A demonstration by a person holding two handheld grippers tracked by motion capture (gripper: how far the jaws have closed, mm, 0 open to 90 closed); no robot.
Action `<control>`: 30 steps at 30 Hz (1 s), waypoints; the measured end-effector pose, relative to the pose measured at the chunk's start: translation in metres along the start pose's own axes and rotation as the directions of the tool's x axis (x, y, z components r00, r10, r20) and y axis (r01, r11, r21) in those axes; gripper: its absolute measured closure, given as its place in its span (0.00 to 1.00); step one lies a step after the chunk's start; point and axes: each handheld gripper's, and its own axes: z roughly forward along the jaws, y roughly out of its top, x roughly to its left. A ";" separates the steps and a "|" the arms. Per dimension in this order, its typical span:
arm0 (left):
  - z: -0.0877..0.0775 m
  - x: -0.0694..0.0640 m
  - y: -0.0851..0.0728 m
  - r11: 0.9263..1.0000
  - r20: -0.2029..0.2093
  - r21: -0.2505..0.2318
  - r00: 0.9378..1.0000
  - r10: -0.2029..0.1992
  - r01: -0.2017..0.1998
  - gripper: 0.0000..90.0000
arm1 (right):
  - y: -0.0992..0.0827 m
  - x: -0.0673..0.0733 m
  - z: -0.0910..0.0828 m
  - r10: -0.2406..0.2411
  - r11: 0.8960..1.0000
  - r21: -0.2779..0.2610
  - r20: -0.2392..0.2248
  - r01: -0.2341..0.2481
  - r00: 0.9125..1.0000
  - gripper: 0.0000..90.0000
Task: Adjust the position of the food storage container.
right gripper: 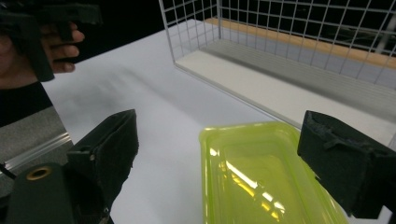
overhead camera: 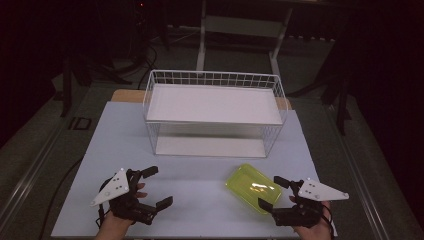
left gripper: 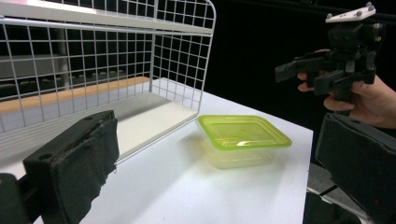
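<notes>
A translucent yellow-green plastic box (overhead camera: 251, 188) lies on the pale tabletop (overhead camera: 200, 167), right of the middle and near the front. My right gripper (overhead camera: 270, 192) is open at the box's near right corner, one jaw on each side of that corner. In the right gripper view the box (right gripper: 261, 179) lies low between the spread jaws of my right gripper (right gripper: 224, 144), and the pads do not press on it. My left gripper (overhead camera: 160, 186) stands open at the front left with nothing between its jaws. From the left gripper (left gripper: 219, 140), the box (left gripper: 243, 137) sits ahead.
A white wire rack (overhead camera: 215, 75) with an upper and a lower white shelf stands at the back middle of the table, open toward me. Its mesh (left gripper: 182, 60) and lower shelf (right gripper: 261, 88) are close behind the box. Dark floor and stands surround the table.
</notes>
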 end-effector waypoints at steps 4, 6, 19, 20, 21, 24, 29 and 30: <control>0.003 0.001 0.000 1.000 -0.002 -0.001 1.000 0.010 -0.010 0.00 | 0.004 0.001 0.000 0.009 1.000 0.010 -0.013 -0.009 1.000 0.15; 0.003 0.001 -0.001 1.000 -0.002 0.000 1.000 0.018 -0.018 0.00 | 0.007 0.000 0.001 0.013 0.999 0.036 -0.028 -0.012 1.000 0.16; 0.014 -0.006 -0.004 0.999 0.017 0.033 0.999 0.043 -0.044 0.00 | 0.001 -0.013 -0.005 0.008 0.993 0.117 0.033 -0.012 0.999 0.51; 0.015 -0.007 -0.004 0.998 0.022 0.037 0.999 0.047 -0.048 0.00 | -0.001 -0.015 -0.006 0.004 0.991 0.130 0.040 -0.009 0.999 0.54; 0.016 -0.008 -0.005 0.998 0.022 0.036 0.999 0.049 -0.049 0.00 | -0.003 -0.017 -0.007 0.000 0.990 0.143 0.050 -0.007 0.999 0.60; 0.017 -0.009 -0.005 0.998 0.028 0.037 0.999 0.047 -0.048 0.00 | -0.011 -0.022 -0.010 -0.016 0.981 0.193 0.077 0.001 0.997 0.74; 0.017 -0.009 -0.005 0.998 0.025 0.036 0.998 0.052 -0.053 0.00 | -0.024 -0.032 -0.013 -0.020 0.966 0.258 0.090 -0.004 0.996 0.93; 0.018 -0.009 -0.005 0.998 0.023 0.036 0.998 0.052 -0.053 0.00 | -0.027 -0.034 -0.014 -0.023 0.962 0.272 0.087 -0.002 0.996 0.96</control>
